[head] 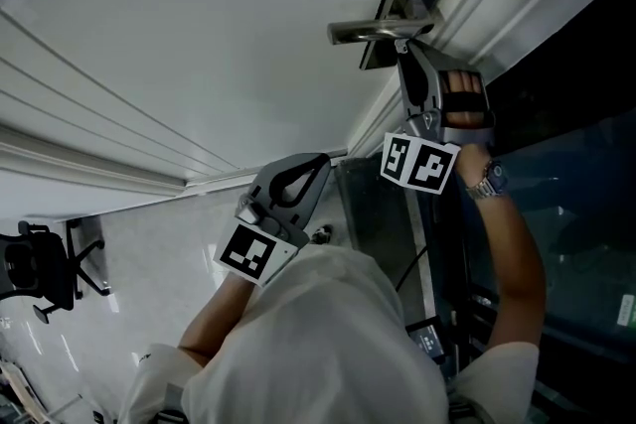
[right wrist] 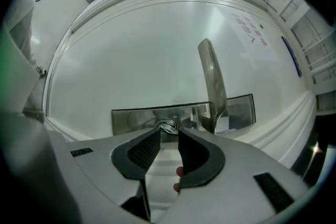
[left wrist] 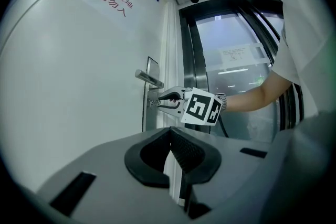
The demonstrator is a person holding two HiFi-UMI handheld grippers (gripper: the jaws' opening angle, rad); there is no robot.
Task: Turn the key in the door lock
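White door [head: 199,45] fills most of the head view. The steel lock plate [right wrist: 131,118] sits at its edge, with the lever handle [right wrist: 212,81] above the keyhole. The left gripper [left wrist: 170,150] is held back, well apart from the lock, with its fingers [left wrist: 186,152] closed on nothing, so it's idle. The right gripper [right wrist: 168,135] is up at the plate just under the handle. Its fingers [right wrist: 144,149] are apart, with the tips either side of the key [right wrist: 168,127]. The key looks to be touching one pad, but I can't confirm a clamp. The key is seated in the cylinder and only its small head sticks out.

Handling, as a judgement: small, light, rigid metal with smooth, slippery faces. The lock will resist, so torque is the concern, not weight. Take the head flat-on, pads on the two broad faces and as deep as the tips allow. Keep the gripper axis in line with the keyhole and roll about that axis. Going off-axis risks bending the blade or letting the head skid out. The handle is near, so watch clearance while rolling.

No containers in view. The only thing holding anything is the cylinder with the key blade in it.
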